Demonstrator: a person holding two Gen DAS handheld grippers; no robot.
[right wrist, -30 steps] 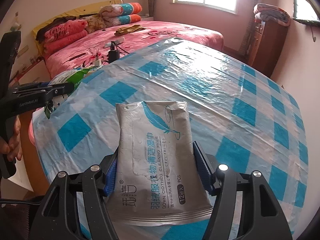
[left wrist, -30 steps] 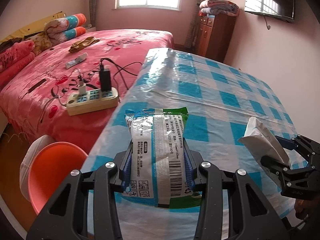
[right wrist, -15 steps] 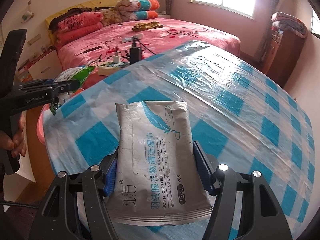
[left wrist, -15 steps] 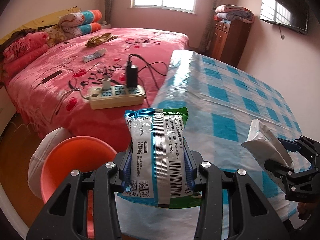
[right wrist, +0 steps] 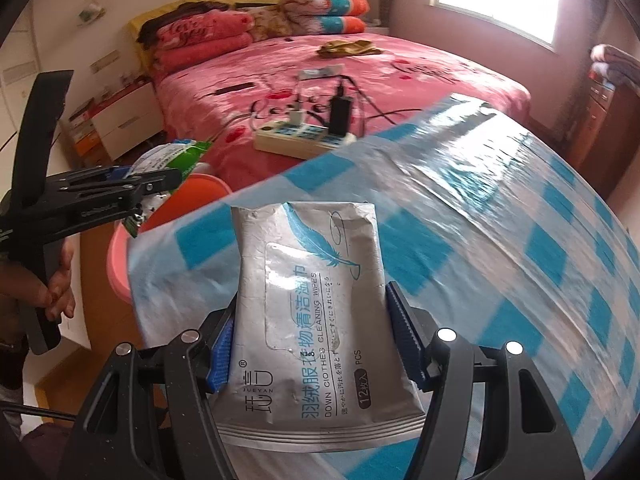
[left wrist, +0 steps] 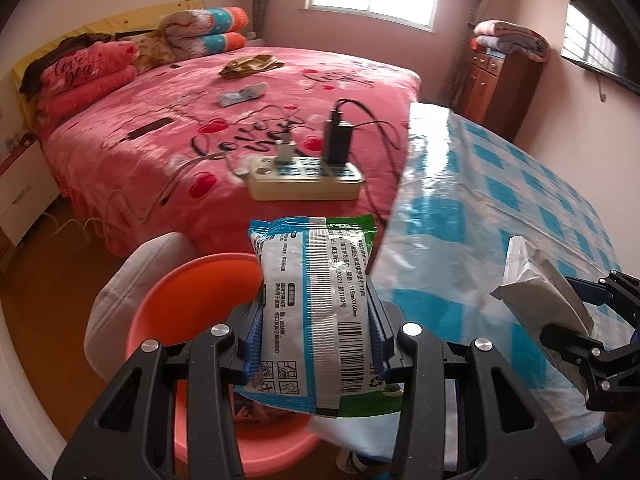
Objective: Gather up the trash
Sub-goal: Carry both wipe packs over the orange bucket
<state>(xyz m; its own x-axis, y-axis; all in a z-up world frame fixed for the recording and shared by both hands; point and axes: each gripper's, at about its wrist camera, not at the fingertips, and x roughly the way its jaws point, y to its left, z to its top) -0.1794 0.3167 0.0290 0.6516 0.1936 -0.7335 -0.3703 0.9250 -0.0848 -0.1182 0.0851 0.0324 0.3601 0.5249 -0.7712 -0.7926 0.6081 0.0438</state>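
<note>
Left gripper (left wrist: 316, 344) pinching a green-and-blue wipes packet (left wrist: 316, 312) between blue-padded fingers (left wrist: 252, 344), barcode side up, packet upright along the fingers. Held off the bench (left wrist: 480, 208) edge, above an orange plastic basin (left wrist: 192, 292) on the floor between bench and bed (left wrist: 200, 128). Right gripper (right wrist: 312, 340) clamped on a silver pack of down-clothes cleaning wipes (right wrist: 312, 300), blue feather print facing up, fingers (right wrist: 404, 336) pressed against both long edges. Silver pack poised over the near corner of the bench, blue-and-white checked cover under glossy clear plastic. Seen from the right wrist, left gripper at far left, a hand (right wrist: 56, 280) around its handle, green packet tip over the basin rim. On the pink bedspread, a beige power strip (left wrist: 304, 180) with a black charger (left wrist: 338, 140) and a white plug seated in it, cables trailing. Folded quilts (left wrist: 200, 32) at the headboard, wooden cabinet (left wrist: 500, 92) by the far wall.
</note>
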